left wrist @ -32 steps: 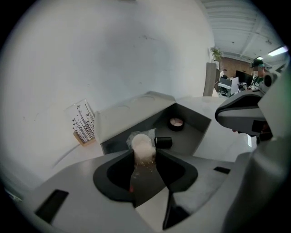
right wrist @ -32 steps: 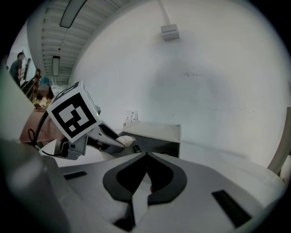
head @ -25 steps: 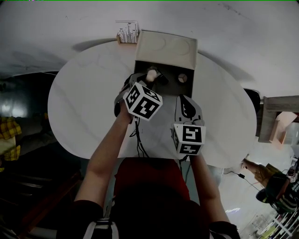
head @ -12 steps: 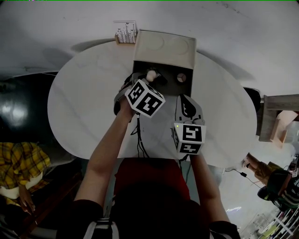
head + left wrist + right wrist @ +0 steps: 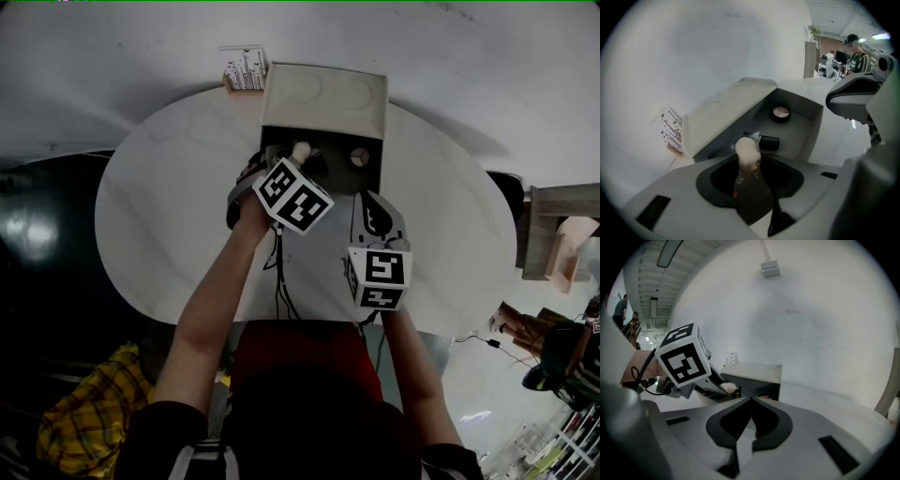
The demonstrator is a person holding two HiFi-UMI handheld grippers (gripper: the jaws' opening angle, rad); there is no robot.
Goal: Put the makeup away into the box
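Note:
The grey box (image 5: 323, 98) stands at the table's far side with its lid tipped back. Inside lie a round compact (image 5: 359, 157) and a black tube (image 5: 768, 142). My left gripper (image 5: 305, 165) hangs over the box's near left corner, pointing steeply down. It is shut on a clear-bodied makeup piece with a rounded cream top (image 5: 747, 152), which stands upright between the jaws (image 5: 301, 149). My right gripper (image 5: 369, 198) rests lower, just in front of the box. Its jaws meet at the tips (image 5: 750, 401) with nothing between them.
The white oval table (image 5: 169, 206) carries a small card stand (image 5: 246, 67) left of the box lid. Black cables (image 5: 278, 281) trail from the grippers over the table's near part. Wooden furniture (image 5: 553, 234) stands off the table's right edge.
The left gripper's marker cube has rolled a little while the cream-topped piece stays over the box. The right gripper has kept still. A person in yellow plaid has moved along the lower left.

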